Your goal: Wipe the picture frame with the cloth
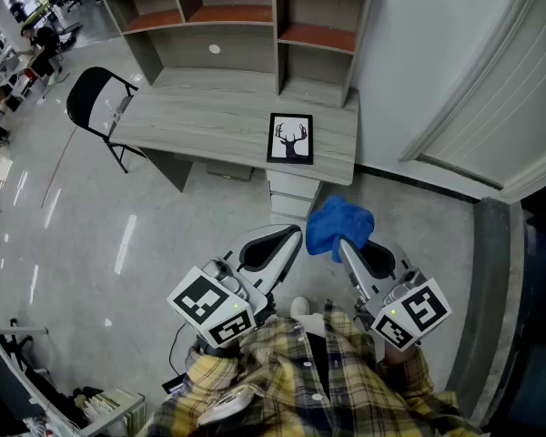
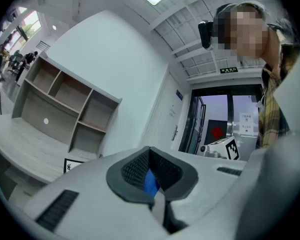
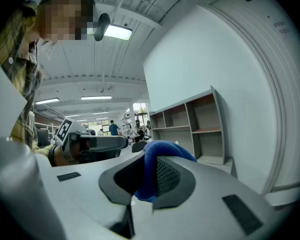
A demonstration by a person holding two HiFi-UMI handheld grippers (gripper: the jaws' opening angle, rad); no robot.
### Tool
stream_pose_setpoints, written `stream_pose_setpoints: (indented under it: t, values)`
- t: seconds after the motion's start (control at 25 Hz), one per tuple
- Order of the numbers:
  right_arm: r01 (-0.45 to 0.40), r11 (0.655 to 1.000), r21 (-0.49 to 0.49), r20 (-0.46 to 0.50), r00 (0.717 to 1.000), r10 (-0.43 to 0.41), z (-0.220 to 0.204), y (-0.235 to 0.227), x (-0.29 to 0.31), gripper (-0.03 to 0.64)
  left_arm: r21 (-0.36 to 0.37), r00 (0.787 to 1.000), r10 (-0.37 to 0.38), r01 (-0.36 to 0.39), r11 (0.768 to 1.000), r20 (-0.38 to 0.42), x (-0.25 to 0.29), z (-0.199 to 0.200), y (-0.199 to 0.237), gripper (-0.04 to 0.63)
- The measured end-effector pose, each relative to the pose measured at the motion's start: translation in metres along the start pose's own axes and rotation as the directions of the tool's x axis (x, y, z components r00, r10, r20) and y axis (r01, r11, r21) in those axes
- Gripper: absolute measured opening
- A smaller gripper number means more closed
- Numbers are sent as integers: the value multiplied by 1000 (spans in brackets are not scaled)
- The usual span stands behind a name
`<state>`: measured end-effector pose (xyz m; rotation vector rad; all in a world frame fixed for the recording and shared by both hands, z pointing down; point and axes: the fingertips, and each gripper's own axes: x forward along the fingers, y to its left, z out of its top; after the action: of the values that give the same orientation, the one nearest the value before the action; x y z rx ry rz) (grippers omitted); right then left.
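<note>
The picture frame [image 1: 289, 138], black-edged with a deer-antler print, lies flat near the front right corner of the wooden desk [image 1: 191, 116]; its corner also shows in the left gripper view as the frame [image 2: 71, 164]. My right gripper [image 1: 344, 245] is held in front of the desk, short of the frame, shut on a bunched blue cloth [image 1: 339, 225]. The cloth [image 3: 161, 155] bulges between and above its jaws. My left gripper [image 1: 289, 236] hovers beside it to the left, jaws shut with nothing held. Both grippers are off the desk.
An open shelf unit [image 1: 246, 16] stands on the back of the desk. A black folding chair [image 1: 96, 98] is at the desk's left end, and a drawer unit [image 1: 291, 198] sits under the frame's corner. A white wall and a door [image 1: 473, 107] are to the right.
</note>
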<state>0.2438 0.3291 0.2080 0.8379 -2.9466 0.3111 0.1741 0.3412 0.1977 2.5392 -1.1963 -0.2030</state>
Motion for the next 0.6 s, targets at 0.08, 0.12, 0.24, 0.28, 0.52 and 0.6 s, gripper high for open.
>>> stream_pose_setpoints:
  t: [0.08,0.12,0.24,0.28,0.52,0.6]
  values:
    - [-2,1000,-2,3,1000,2,1,0,-4,48,4,1000,0,0,1000,-3,1,0,-4,6]
    - [-2,1000,-3,4,1000,2,2,0,-6,48,6,1000,1,-1,1000,-4,2,0,-6,6]
    - [-7,1000,-5,8,1000,7,2,-1,-13,46,8,1000,9,-9,1000,-3,3,-1,-11,6]
    - [-7,1000,-5,9,1000,7,1,-2,-15,47,8,1000,14,-14,1000,-2,3,-1,-13,6]
    - [-9,1000,27,34,999,8,-3,-10,-36,48,10,998,61,-61,998,17,1,-7,-22,6]
    - [-16,999,37,38,999,15,-6,-11,-42,48,11,997,78,-78,997,19,-1,-11,-25,6]
